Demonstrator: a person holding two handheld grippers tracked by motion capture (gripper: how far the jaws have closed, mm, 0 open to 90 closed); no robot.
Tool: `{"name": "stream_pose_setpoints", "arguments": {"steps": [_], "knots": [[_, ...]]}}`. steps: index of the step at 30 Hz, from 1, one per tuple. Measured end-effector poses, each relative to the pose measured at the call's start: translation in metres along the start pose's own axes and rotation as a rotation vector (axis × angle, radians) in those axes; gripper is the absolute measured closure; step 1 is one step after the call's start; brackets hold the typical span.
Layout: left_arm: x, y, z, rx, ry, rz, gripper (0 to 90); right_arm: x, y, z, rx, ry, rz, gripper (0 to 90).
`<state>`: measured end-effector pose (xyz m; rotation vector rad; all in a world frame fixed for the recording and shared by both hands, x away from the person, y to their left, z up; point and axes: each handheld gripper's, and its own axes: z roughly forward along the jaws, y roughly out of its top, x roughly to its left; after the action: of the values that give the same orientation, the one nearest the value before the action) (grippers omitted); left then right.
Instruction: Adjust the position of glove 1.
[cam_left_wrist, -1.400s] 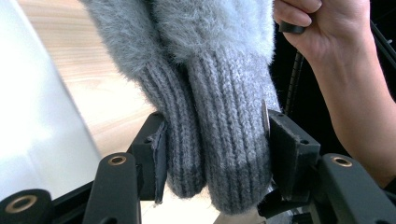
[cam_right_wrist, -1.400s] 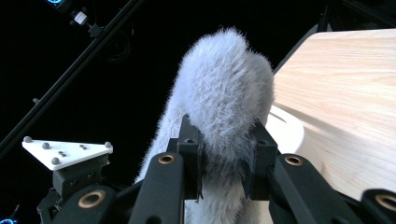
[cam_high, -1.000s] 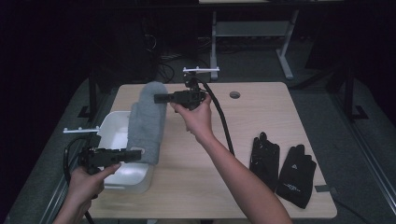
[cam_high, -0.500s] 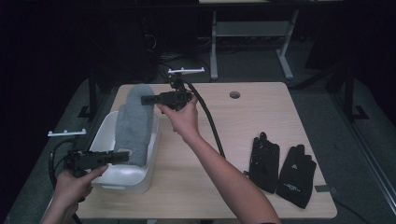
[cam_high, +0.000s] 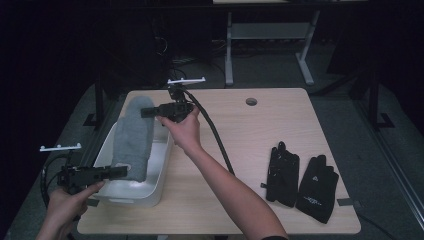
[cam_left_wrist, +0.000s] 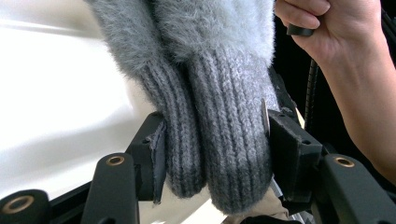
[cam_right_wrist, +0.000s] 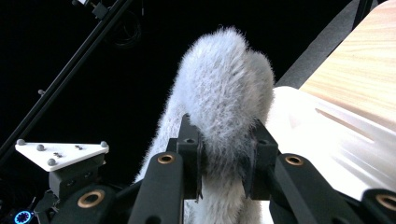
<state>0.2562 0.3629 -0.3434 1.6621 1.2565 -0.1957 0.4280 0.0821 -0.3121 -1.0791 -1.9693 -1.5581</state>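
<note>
Dark room surrounds a light wooden table (cam_high: 240, 150). At frame left, both grippers pinch fluffy grey knitted gloves (cam_high: 132, 140): left gripper (cam_left_wrist: 212, 154) on the ribbed cuffs, right gripper (cam_right_wrist: 224, 158) on the fuzzy tips. Held stretched so, I think, to lay them in the white plastic tub (cam_high: 160, 170)

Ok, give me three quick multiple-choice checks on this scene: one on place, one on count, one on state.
1. Where does the pair of grey fuzzy gloves hang?
A. over the white bin
B. beside the table's hole
C. on the floor

2. How many black gloves lie on the table?
A. one
B. two
C. four

3. How is the left tool set?
A. open and clear
B. clamped on the knit cuffs
C. resting on the table

Key: 1 A, the high view shows them above the bin. 2 B, two lie side by side. 3 B, both pads press the cuffs.
</note>
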Motion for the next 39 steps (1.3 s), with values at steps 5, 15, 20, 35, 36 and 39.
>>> {"name": "stream_pose_setpoints", "arguments": {"steps": [5,15,20,35,36,39], "knots": [[0.009,-0.003,-0.003,0.005,0.004,-0.007,44.2,-0.002,-0.003,0.010,0.011,-0.005,0.007,72.1],[0.020,-0.011,-0.008,0.020,0.024,-0.021,44.3,-0.006,-0.011,0.027,0.029,-0.008,0.018,72.1],[0.028,-0.016,-0.009,0.034,0.031,-0.036,44.2,-0.009,-0.016,0.034,0.039,-0.009,0.023,72.1],[0.042,-0.025,-0.006,0.081,0.056,-0.074,43.7,-0.023,-0.031,0.048,0.070,-0.028,0.051,72.1],[0.043,-0.025,-0.005,0.083,0.057,-0.073,43.6,-0.024,-0.032,0.049,0.073,-0.028,0.055,72.1],[0.045,-0.027,-0.003,0.095,0.065,-0.072,43.3,-0.028,-0.036,0.050,0.080,-0.032,0.062,72.1]]}}
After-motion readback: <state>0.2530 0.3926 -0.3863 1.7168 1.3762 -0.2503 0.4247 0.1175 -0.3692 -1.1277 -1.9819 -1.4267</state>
